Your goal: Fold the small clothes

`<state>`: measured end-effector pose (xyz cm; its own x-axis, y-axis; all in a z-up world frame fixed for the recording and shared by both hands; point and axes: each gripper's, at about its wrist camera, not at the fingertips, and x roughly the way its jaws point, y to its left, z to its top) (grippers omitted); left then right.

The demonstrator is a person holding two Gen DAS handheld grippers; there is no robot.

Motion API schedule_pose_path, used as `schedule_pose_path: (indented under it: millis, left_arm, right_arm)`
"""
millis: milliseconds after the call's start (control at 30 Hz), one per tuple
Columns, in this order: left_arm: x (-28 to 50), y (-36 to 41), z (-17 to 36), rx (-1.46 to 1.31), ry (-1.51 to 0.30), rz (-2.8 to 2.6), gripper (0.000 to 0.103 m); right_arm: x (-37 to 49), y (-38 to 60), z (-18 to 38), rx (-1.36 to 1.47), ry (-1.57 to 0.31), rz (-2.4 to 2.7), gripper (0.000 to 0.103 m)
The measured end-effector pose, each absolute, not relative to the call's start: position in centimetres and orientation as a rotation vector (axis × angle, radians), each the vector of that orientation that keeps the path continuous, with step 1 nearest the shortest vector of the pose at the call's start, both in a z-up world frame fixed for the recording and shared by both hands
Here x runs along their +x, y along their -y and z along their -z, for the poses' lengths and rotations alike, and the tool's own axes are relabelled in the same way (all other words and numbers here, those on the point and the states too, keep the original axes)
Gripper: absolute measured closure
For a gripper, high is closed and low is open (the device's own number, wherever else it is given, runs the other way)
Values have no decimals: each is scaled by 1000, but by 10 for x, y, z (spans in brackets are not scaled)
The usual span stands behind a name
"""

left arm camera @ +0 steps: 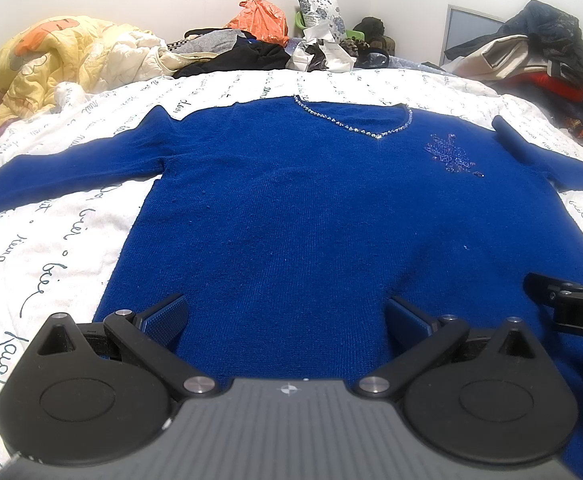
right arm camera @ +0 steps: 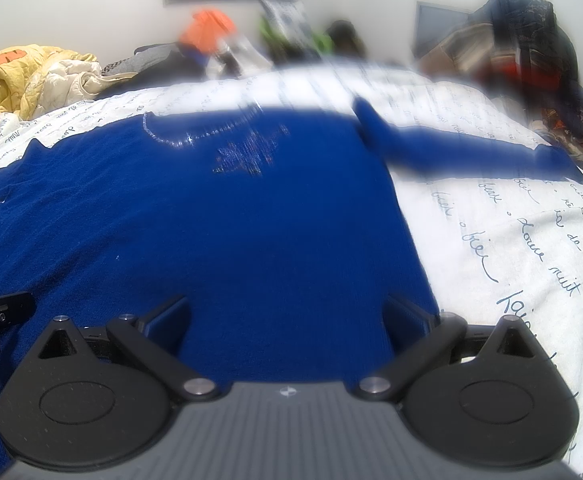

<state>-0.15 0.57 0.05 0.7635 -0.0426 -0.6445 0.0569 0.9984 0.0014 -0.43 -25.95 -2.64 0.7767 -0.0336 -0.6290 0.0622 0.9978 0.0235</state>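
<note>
right gripper [right arm camera: 287, 316] – fingers spread | blue sweater [right arm camera: 211, 220] flat – white bedspread [right arm camera: 511, 240]

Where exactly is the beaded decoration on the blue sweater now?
In the left wrist view, the beaded decoration sits on the chest of the blue sweater, at the right, just below the sparkly neckline trim.

A bed [left arm camera: 51, 208] with a white cover printed in script carries a blue sweater [left arm camera: 311, 220] spread flat, sleeves out; a yellow quilt [left arm camera: 51, 60] and piled clothes [left arm camera: 231, 54] lie behind it
</note>
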Motion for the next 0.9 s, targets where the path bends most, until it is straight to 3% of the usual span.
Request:
schedule_pose_path:
  millis: [400,600,800,867,900]
  left_arm:
    - [-2,-6,0,21,-700,54,0]
    - [-2,-6,0,21,-700,54,0]
    - [-2,-6,0,21,-700,54,0]
    - [-2,-5,0,21,-700,54,0]
    - [-2,-5,0,21,-700,54,0]
  right_arm:
    - [3,292,7,146,-697,-131,0]
    - [30,442,-36,532,-510,-28,0]
    - [79,628,1,1014,-468,262,0]
    - [85,664,18,1121,-445,344,13]
    - [88,678,25,1167,-432,374,26]
